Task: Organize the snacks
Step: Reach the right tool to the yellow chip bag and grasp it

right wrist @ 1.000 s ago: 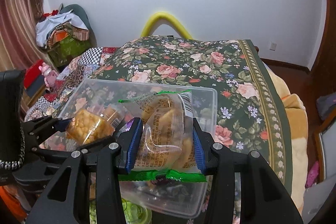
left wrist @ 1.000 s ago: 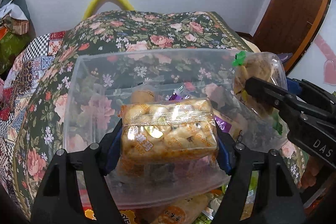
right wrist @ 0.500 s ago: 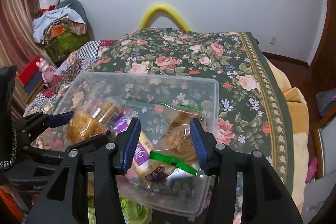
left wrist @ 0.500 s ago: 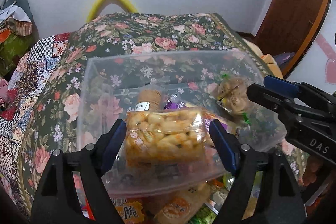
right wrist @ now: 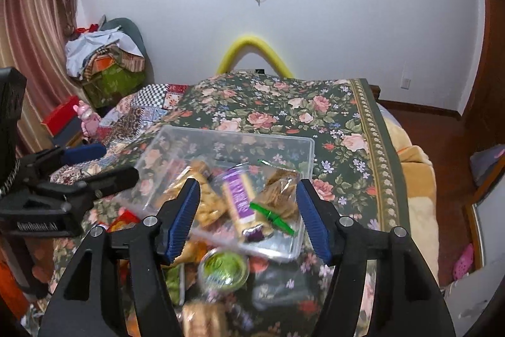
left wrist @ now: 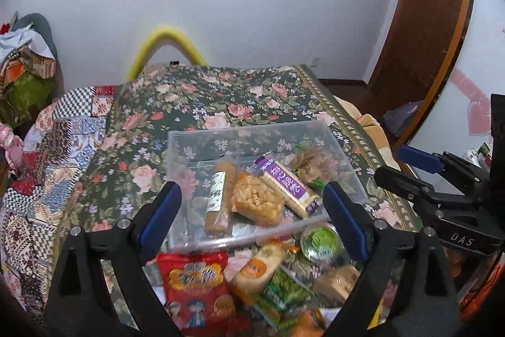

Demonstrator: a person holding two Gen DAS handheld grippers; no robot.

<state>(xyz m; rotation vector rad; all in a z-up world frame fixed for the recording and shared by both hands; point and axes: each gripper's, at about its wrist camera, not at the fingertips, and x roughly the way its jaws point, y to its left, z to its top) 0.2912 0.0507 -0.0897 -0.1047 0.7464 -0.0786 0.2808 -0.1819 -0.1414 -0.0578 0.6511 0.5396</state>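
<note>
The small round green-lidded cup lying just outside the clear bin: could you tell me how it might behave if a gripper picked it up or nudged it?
The green-lidded cup looks rigid and round, so the open right gripper might slip on its curved wall. It is small, so probably light. Nudged, it would likely slide on the floral cloth rather than tip, since it sits low; on its side it could roll.

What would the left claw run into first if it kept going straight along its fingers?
Most likely the golden puffed-snack pack lying in the clear plastic bin. The left claw is open and empty, aimed down into the bin; the bin's near wall might come first, depth is unclear.
</note>
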